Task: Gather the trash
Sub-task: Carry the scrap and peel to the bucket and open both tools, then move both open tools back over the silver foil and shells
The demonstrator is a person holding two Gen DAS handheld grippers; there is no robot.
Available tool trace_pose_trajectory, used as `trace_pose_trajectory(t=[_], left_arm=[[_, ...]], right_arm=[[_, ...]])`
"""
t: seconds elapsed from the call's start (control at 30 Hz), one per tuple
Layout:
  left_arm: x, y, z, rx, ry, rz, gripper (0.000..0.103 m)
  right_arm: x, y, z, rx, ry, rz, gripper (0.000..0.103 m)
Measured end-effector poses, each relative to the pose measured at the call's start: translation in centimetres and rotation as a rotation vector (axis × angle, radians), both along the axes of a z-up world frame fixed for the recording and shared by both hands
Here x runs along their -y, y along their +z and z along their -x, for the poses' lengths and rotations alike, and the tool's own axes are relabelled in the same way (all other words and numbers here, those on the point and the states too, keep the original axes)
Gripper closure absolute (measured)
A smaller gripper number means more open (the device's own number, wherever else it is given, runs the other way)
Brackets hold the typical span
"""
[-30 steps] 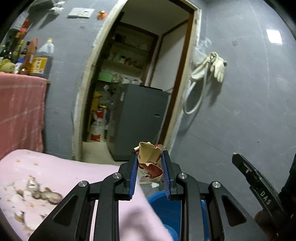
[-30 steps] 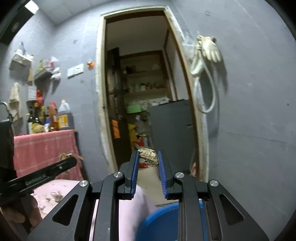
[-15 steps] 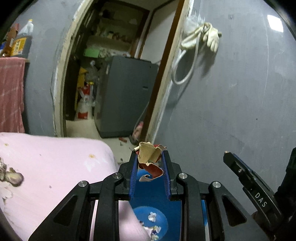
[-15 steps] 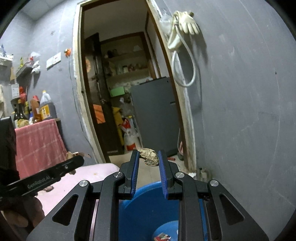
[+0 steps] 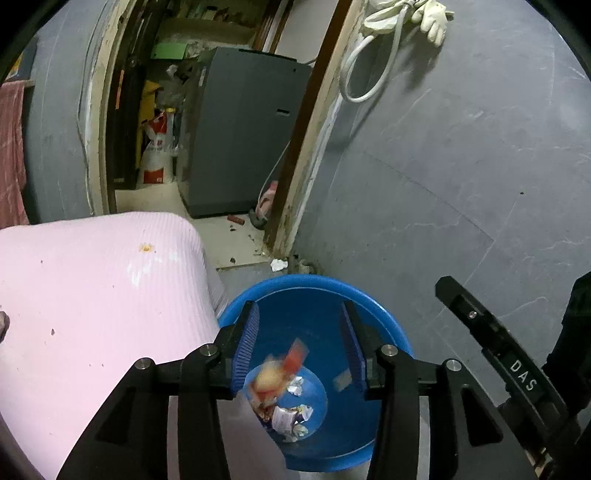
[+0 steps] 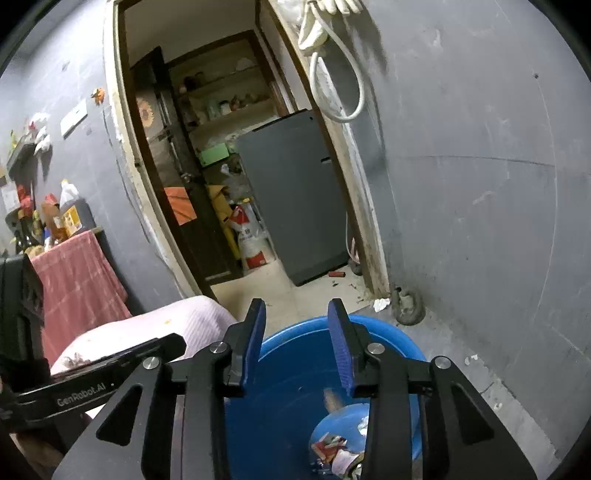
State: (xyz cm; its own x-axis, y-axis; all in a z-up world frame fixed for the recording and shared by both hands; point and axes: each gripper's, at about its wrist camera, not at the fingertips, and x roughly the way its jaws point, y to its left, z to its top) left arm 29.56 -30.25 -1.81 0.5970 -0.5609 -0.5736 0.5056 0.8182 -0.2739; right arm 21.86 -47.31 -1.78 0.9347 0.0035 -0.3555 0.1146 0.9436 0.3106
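Two pairs of tongs hung over a blue plastic basin on the floor. The left tongs had just been opening, their blue pads apart with nothing pressed between them; a red and tan wrapper, blurred, was in the air below them, inside the basin's mouth. The right tongs had also just been opening and stood apart, empty; a small tan scrap, blurred too, showed beneath them against the basin's inner wall. On the basin's bottom lay a little heap of crumpled paper and wrappers.

Just to the left of the basin, touching or nearly touching its rim, stood the pink-covered counter, its cloth marked with a few small stains. From the right wrist view the left tongs' black arm crossed in front of this counter.

Beyond the basin, a white crumpled bit of paper lay on the floor at the foot of the door frame. Through the open doorway stood a grey cabinet-like appliance and, beside it, a red and white sack. A white hose and pale gloves hung high on the grey wall to the right of the frame. Far left, a red checked cloth hung over a shelf with bottles.
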Motion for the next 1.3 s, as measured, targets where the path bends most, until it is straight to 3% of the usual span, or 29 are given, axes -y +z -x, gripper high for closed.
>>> trace_pose_trajectory(t=[0.13, 0.4, 0.5, 0.63, 0.7, 0.77, 1.3], left_arm=[[-0.5, -0.2, -0.3, -0.007, 0.025, 0.007, 0.05], [-3.0, 1.5, 0.5, 0.061, 0.107, 0.051, 0.029], [-4.6, 2.7, 1.1, 0.114, 0.152, 0.072, 0.023], [-6.6, 4.1, 2.1, 0.196, 0.218, 0.085, 0.007], [-7.8, 4.8, 2.6, 0.232, 0.245, 0.098, 0.005], [-8.8, 5.4, 3.0, 0.253, 0.265, 0.102, 0.005], [-18.1, 8.3, 7.4, 0.411, 0.42, 0.1, 0.002]], right_arm=[[0.3, 0.0, 0.3, 0.005, -0.008, -0.008, 0.062], [-0.2, 1.3, 1.3, 0.078, -0.007, 0.019, 0.048], [-0.5, 2.0, 1.6, 0.11, -0.013, 0.03, 0.027], [-1.0, 3.0, 2.1, 0.166, -0.005, 0.027, 0.018], [-1.6, 3.6, 2.5, 0.207, 0.002, 0.038, 0.013], [-2.3, 4.2, 2.8, 0.235, 0.01, 0.049, 0.0], [-10.4, 8.0, 3.1, 0.389, 0.144, 0.143, 0.0]])
